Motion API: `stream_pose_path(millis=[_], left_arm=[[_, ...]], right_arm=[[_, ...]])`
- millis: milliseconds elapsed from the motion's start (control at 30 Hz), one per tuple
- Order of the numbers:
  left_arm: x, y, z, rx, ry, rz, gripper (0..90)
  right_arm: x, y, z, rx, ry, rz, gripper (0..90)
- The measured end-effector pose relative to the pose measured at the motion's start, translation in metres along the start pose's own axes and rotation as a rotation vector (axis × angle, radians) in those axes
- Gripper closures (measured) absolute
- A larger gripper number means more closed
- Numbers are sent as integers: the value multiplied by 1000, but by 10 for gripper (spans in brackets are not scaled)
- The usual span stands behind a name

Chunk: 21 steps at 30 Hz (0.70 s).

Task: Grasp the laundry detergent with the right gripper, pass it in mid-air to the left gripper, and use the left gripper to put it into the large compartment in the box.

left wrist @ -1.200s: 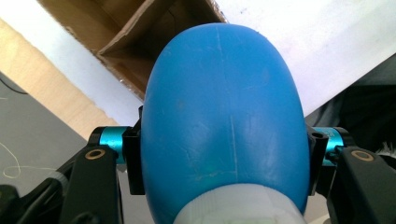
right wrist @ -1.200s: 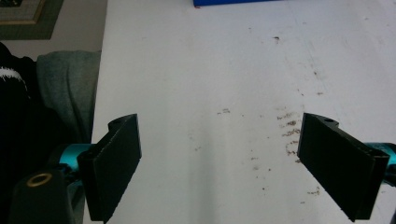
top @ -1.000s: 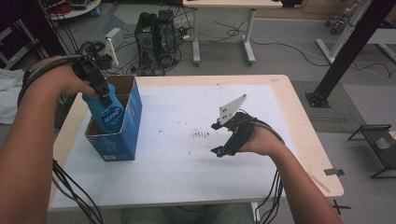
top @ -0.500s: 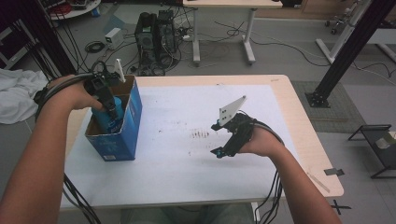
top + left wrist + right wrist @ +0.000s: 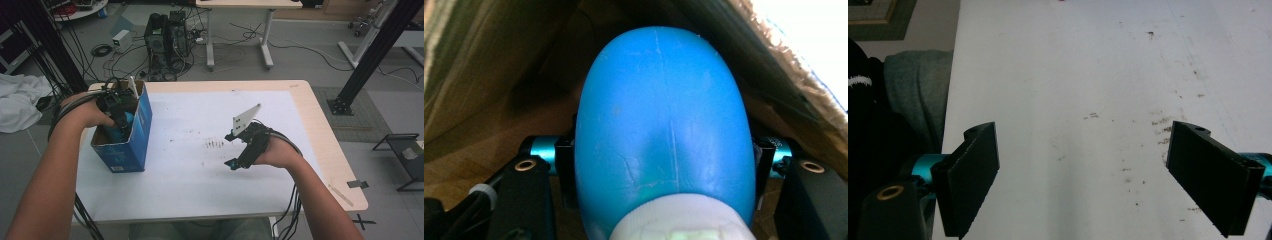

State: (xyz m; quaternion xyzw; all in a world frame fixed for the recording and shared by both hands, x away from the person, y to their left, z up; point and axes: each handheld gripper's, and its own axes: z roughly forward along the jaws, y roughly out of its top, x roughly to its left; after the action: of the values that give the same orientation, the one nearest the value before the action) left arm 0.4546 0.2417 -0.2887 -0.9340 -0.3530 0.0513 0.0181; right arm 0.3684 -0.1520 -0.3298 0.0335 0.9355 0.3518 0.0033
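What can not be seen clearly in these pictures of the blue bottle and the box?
- Floor of the box: in the left gripper view the blue bottle covers it.
- Bottle's label or print: high view too small; the left gripper and hand cover it.
- Bottle's cap: cut off by the bottom edge of the left gripper view.
- Whether the bottle touches the box floor: hidden by the box walls.

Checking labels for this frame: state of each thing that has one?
blue bottle: clamped between the left tool's jaws, inside the box
left tool: shut on the bottle, lowered into the box
cardboard box: upright on the table, top open
right tool: open, nothing between the jaws, resting over the table
table: white top, some brown specks near the middle
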Motion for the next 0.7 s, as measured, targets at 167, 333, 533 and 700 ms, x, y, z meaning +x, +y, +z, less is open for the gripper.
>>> stream_pose_path(millis=[167, 333, 533, 700], left_arm=[[1, -3, 0, 8, -8, 10, 381], [-1, -2, 0, 9, 1, 9, 379], [-4, -1, 1, 4, 14, -3, 375], [-5, -2, -4, 9, 30, 13, 335]], right_arm=[[-1, 0, 2, -2, 1, -8, 127], [0, 1, 2, 1, 1, 0, 127], [1, 1, 0, -2, -1, -3, 127], [1, 0, -1, -3, 0, 1, 127]])
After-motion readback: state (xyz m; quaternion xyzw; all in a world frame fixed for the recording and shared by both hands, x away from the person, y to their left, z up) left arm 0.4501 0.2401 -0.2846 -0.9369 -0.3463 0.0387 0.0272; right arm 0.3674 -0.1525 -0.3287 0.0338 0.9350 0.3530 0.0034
